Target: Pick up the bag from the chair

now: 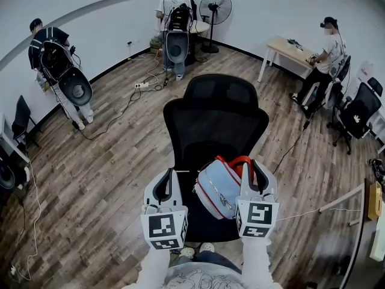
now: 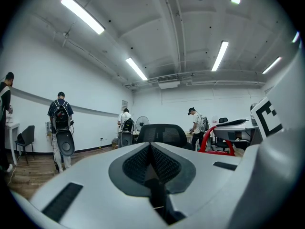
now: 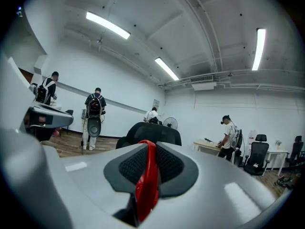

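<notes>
Right gripper: jaws nearly together, pinching the red handle of the bag.
Left gripper: jaws pressed together, nothing between them.
Bag: pale blue, just left of the right gripper, between the two grippers, over the seat of the black chair.
Background: people well beyond both grippers.

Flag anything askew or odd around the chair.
Only the bag is tilted over the chair, because the right gripper pinches its red strap. The left gripper is shut and empty. Cables trail loose across the floor behind. Nothing spilled or damaged.
</notes>
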A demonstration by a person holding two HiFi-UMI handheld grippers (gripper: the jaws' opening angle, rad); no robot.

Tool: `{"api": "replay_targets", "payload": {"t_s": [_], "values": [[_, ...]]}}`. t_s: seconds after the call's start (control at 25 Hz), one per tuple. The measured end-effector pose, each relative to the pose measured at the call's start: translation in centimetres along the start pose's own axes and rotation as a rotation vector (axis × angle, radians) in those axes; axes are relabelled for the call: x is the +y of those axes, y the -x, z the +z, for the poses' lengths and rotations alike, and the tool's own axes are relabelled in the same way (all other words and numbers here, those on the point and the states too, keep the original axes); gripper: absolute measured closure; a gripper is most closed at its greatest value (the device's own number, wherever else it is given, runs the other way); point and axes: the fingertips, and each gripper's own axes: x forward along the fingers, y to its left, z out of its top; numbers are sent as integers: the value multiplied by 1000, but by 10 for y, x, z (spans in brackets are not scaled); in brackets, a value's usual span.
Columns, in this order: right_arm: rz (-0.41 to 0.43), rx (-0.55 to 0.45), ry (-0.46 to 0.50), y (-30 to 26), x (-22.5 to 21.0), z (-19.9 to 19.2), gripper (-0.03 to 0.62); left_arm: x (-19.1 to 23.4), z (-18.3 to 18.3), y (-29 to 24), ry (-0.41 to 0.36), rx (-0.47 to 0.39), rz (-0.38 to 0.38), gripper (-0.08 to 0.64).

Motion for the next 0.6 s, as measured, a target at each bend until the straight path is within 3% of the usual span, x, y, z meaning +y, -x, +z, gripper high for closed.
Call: {"api": "replay_targets", "payload": {"t_s": [0.6], "values": [[8, -1, -19, 5, 6, -1, 534, 5, 1, 4, 7, -1, 4, 555]]}}
